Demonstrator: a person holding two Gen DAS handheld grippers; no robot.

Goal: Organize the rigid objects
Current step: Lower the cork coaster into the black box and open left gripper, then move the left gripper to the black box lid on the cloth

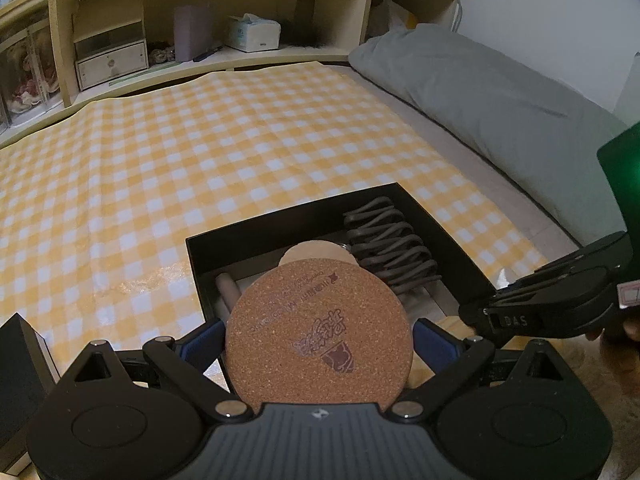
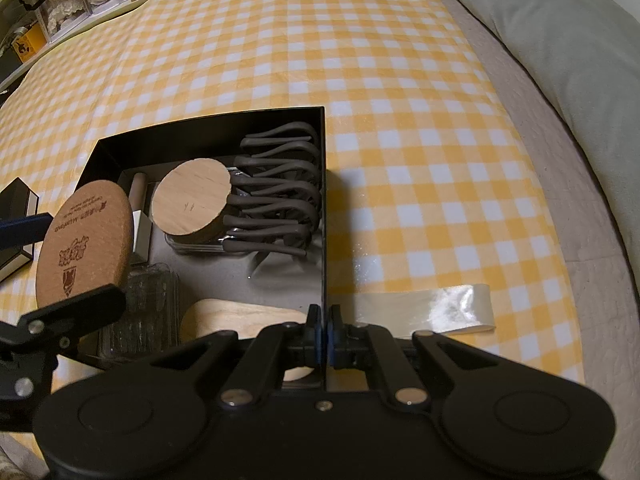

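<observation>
My left gripper is shut on a round cork coaster with a brown print, held tilted above the near left corner of a black box. In the right wrist view the cork coaster hangs over the black box's left side. My right gripper is shut on the box's right wall at its near end. Inside lie a round wooden disc, a dark bent-wire rack, a wooden board, a clear ribbed dish and a small wooden stick.
The box sits on a yellow checked cloth. A smaller black box stands to the left, and a strip of clear tape lies to the right. A grey pillow runs along the right, and shelves with boxes stand behind.
</observation>
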